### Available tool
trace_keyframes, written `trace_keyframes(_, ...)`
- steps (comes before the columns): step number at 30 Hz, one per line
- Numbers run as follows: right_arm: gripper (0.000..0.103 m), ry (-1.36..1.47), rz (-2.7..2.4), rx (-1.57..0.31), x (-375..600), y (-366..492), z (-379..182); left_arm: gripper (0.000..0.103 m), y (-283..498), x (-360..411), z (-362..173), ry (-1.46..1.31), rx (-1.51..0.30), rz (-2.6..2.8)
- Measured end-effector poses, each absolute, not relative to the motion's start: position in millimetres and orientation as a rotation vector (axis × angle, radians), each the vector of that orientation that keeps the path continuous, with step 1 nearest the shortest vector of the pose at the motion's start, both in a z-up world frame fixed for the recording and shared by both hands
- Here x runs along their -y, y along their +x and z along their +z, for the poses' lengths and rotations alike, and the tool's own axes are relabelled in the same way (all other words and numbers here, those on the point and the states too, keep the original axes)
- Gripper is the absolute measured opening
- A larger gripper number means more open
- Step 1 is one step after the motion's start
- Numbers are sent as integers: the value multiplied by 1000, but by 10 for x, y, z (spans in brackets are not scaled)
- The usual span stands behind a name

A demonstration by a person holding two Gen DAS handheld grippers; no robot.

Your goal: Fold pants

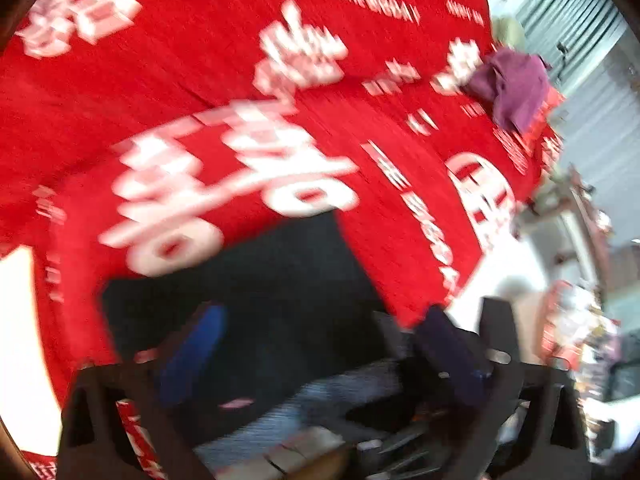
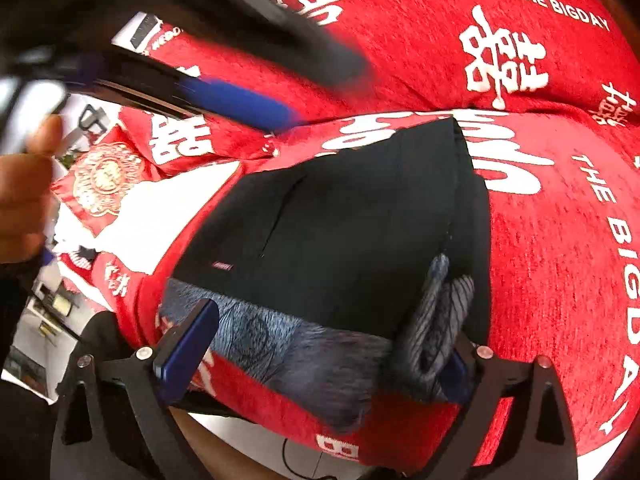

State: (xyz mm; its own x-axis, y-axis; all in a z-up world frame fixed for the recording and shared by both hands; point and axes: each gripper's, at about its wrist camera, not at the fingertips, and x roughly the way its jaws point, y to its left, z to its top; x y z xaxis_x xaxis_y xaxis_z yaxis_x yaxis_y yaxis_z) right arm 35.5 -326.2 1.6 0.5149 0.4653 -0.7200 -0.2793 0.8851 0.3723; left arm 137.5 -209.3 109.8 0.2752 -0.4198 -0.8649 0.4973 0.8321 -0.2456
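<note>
Black pants (image 2: 352, 216) lie folded on a red cloth with white lettering (image 2: 552, 240), grey waistband lining (image 2: 280, 336) toward me. My right gripper (image 2: 320, 344) is open, its jaws wide apart over the waistband; a grey fold bunches against the right finger (image 2: 440, 328). The left gripper (image 2: 248, 104) shows blurred at upper left, above the pants' far edge. In the blurred left wrist view the pants (image 1: 256, 288) lie just ahead of my left gripper (image 1: 320, 344), which is open with nothing between the fingers.
A purple cloth (image 1: 512, 84) lies crumpled at the far edge of the red cloth (image 1: 200, 80). The table edge and a cluttered room (image 1: 580, 320) are to the right. A hand (image 2: 24, 192) shows at left.
</note>
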Motion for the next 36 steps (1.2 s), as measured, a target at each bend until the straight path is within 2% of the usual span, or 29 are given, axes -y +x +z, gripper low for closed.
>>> trace_keyframes(5, 97, 420, 473, -877, 3494, 417, -46, 103, 1331, 1527, 743, 52, -1171, -521)
trace_keyframes(7, 75, 382, 447, -902, 3455, 479, -85, 103, 1376, 1302, 471, 3, -1230, -456)
trace_keyframes(8, 35, 337, 403, -937, 3423, 524, -103, 103, 1398, 1165, 305, -34, -1267, -419)
trace_keyframes(9, 25, 331, 390, -956, 3412, 552, -98, 103, 1404, 1080, 213, -60, -1288, -396)
trace_keyframes(11, 25, 363, 407, -932, 3445, 539, 43, 103, 1386, 936, 83, -140, -1305, -371)
trace_keyframes(15, 24, 369, 388, -830, 3552, 482, 452, 103, 1332, 861, 153, -235, -1246, -404)
trace_keyframes(17, 24, 390, 347, -829, 3673, 506, 426, 103, 1312, 958, 167, -205, -1228, -422)
trace_keyframes(19, 24, 398, 285, -939, 3746, 612, 123, 103, 1297, 1092, 83, -130, -1237, -420)
trace_keyframes(21, 30, 379, 240, -1028, 3701, 660, -168, 103, 1312, 1191, -44, -68, -1256, -406)
trace_keyframes(22, 30, 388, 237, -994, 3705, 611, -187, 103, 1326, 1211, -114, -43, -1270, -394)
trace_keyframes(23, 34, 395, 238, -972, 3712, 574, -161, 103, 1323, 1221, -187, -19, -1282, -373)
trace_keyframes(24, 44, 396, 233, -979, 3722, 567, -136, 103, 1310, 1211, -232, -15, -1290, -364)
trace_keyframes(25, 49, 394, 210, -982, 3754, 551, -86, 103, 1303, 1189, -252, -31, -1295, -362)
trace_keyframes(27, 71, 349, 113, -952, 3812, 499, 44, 103, 1278, 1139, -213, -74, -1296, -358)
trace_keyframes(31, 75, 206, 84, -764, 3803, 399, 560, 103, 1188, 1200, -22, -70, -1204, -382)
trace_keyframes(32, 83, 159, 123, -728, 3709, 444, 671, 103, 1167, 1254, -4, -53, -1191, -385)
trace_keyframes(36, 89, 63, 329, -723, 3324, 863, 747, 103, 1123, 1464, -107, 87, -1166, -341)
